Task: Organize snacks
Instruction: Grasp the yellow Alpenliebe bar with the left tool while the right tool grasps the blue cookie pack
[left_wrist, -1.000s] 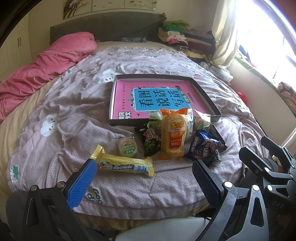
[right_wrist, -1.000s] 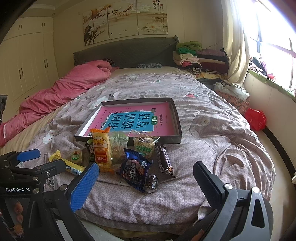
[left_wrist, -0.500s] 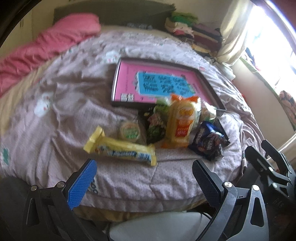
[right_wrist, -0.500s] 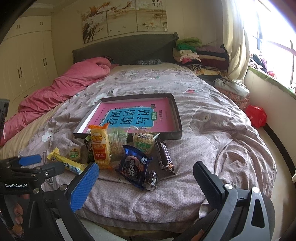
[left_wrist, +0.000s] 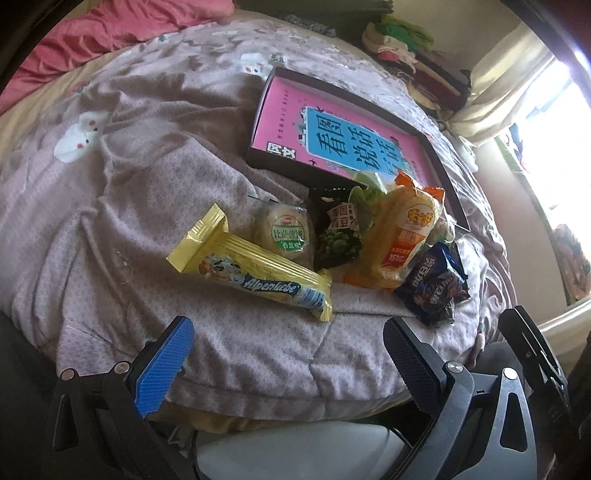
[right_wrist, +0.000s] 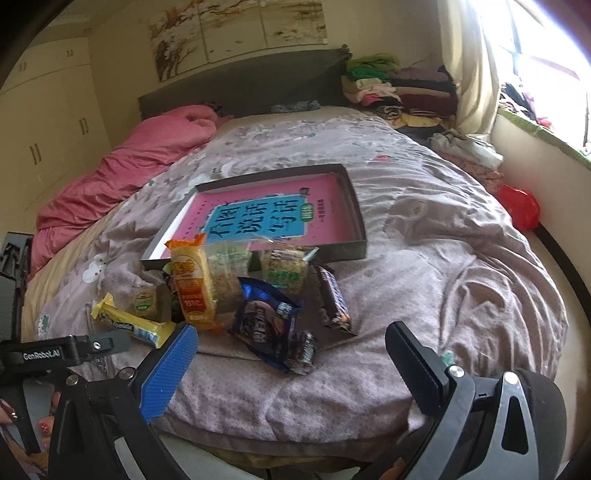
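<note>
- Bed (right_wrist: 424, 258), covered with a mauve patterned quilt (left_wrist: 147, 177); carries every item below. A pink duvet (right_wrist: 122, 173) is bunched along its left edge, up toward the headboard.
- Shallow dark box lid or tray (right_wrist: 356, 218), near the middle of the bed, lying flat; its floor is pink with a blue panel of large printed characters. No snack lies fully inside it; two packets at its near edge overlap the rim.
- Yellow Alpenliebe bar (left_wrist: 247, 271), long, lying flat near the foot edge, leftmost of the snack cluster.
- Orange-and-yellow packet (left_wrist: 402, 240), middle of the cluster, its top end at the tray's near rim.
- Dark blue biscuit packet (left_wrist: 432, 284), just beside the orange packet on its right, close to the foot edge.
- Dark packet of green peas (left_wrist: 338, 236), between the orange packet and the round pastry.
- Dark chocolate bar (right_wrist: 332, 299), at the right of the cluster, running from the tray's near rim toward the foot edge.
- Clear packet with a green label (right_wrist: 286, 269), against the tray's near rim.
- Round wrapped pastry with a green label (left_wrist: 284, 230), just behind the yellow bar.
- Left gripper (left_wrist: 286, 358), above the foot edge, fingers wide apart, holding nothing, short of the yellow bar.
- Right gripper (right_wrist: 291, 362), above the foot edge, fingers wide apart, holding nothing, short of the blue packet.
</note>
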